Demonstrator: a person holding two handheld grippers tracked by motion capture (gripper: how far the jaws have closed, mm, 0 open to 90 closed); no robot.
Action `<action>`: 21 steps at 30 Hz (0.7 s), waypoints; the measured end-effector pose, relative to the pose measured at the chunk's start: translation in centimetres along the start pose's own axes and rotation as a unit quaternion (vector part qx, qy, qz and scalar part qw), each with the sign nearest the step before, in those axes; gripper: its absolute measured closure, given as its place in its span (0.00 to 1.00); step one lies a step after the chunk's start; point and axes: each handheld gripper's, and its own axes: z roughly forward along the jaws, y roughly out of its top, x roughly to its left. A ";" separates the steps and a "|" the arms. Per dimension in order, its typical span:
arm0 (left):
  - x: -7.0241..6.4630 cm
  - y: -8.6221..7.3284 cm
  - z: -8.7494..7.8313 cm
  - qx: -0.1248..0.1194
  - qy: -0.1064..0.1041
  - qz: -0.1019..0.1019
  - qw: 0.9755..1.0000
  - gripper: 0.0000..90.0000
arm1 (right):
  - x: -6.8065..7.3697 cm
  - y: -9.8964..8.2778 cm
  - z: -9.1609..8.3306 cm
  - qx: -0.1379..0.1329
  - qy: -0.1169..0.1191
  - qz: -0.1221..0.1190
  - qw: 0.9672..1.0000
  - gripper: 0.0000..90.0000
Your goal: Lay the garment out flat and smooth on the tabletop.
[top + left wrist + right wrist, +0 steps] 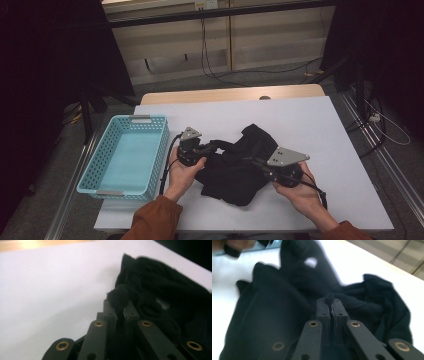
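While both of your grippers are clamped on the black garment [235,167], it lies bunched on the white table cover [310,130], just to the right of the turquoise basket [125,152]. Take that basket as your landmark throughout.

Your left gripper [119,305] has its jaws pressed together on a small tuft of cloth at the garment's basket-side edge; in the left gripper view the pinched fabric pokes up between the jaw tips. Your right gripper [331,302] is likewise closed on a fold, and it sits on the side of the garment farther from the basket and slightly nearer to you. So neither jaw pair is free: each grips black cloth, and the bulk of the garment hangs or rests between them.

What the coming move seems to turn on is this: the line between your two grip points runs roughly away from the basket's long right wall, while the basket's long axis runs from you toward the far table edge. Your left hand [182,167] is clearly the nearer one, almost beside the basket's rim; your right hand [300,187] is well apart from it, with the whole garment in between.

If the cloth is meant for the basket, my reading is that your left hand leads and your right has to carry its end across. Watch the loose far lobe of the garment, which lies away from both grips and may drag.
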 end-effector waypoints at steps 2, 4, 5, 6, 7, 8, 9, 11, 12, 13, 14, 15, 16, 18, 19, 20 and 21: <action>0.1 0.3 -0.4 -0.010 0.001 0.000 1.000 0.93 | 0.6 -0.9 0.0 0.012 0.013 -0.004 1.000 0.97; 0.0 0.6 -0.8 -0.019 -0.005 0.002 1.000 0.93 | 0.7 -1.3 0.2 0.018 0.018 -0.003 1.000 0.96; -0.1 0.7 -0.9 -0.022 -0.003 0.006 1.000 0.93 | 0.9 -1.5 0.3 0.024 0.022 -0.004 0.999 0.96; -0.2 0.8 -1.0 -0.024 -0.007 0.007 1.000 0.93 | 1.2 -1.7 0.5 0.029 0.028 -0.004 0.999 0.96; -0.4 0.9 -1.1 -0.026 -0.006 0.013 1.000 0.93 | 1.5 -1.8 0.7 0.030 0.036 -0.003 0.999 0.96; -0.5 1.0 -1.2 -0.030 -0.007 0.014 0.999 0.93 | 1.9 -1.7 0.8 0.029 0.046 -0.004 0.999 0.96; -0.6 1.1 -1.3 -0.029 -0.008 0.016 0.999 0.93 | 2.4 -1.5 0.8 0.025 0.057 -0.006 0.998 0.96; -0.8 1.3 -1.6 -0.039 -0.011 0.013 0.999 0.93 | 3.4 -1.0 1.1 0.022 0.071 -0.018 0.997 0.96; -0.8 1.4 -1.7 -0.040 -0.011 0.016 0.999 0.93 | 3.9 -0.9 1.3 0.023 0.079 -0.026 0.996 0.96; -0.9 1.4 -1.8 -0.045 -0.012 0.013 0.999 0.93 | 4.3 -0.8 1.5 0.023 0.087 -0.028 0.996 0.96; -0.8 1.4 -1.9 -0.044 -0.012 0.015 0.999 0.93 | 4.6 -0.8 1.7 0.028 0.088 -0.033 0.995 0.96; -0.7 1.4 -2.0 -0.044 -0.008 0.017 0.999 0.93 | 4.8 -0.8 1.9 0.037 0.081 -0.046 0.995 0.96; -0.6 1.4 -2.0 -0.044 -0.010 0.015 0.999 0.93 | 4.8 -0.9 2.1 0.044 0.072 -0.054 0.995 0.95; -0.6 1.3 -2.1 -0.044 -0.010 0.016 0.999 0.93 | 4.2 -1.3 2.4 0.057 0.065 -0.048 0.995 0.93; -0.5 1.4 -2.1 -0.043 -0.012 0.015 0.999 0.93 | 3.9 -1.4 2.4 0.058 0.063 -0.042 0.995 0.86; -0.5 1.4 -2.2 -0.044 -0.015 0.015 0.999 0.93 | 3.6 -1.4 2.4 0.057 0.061 -0.032 0.996 0.81; -0.6 1.4 -2.2 -0.045 -0.015 0.018 0.999 0.93 | 3.1 -1.2 2.0 0.047 0.067 -0.021 0.996 0.73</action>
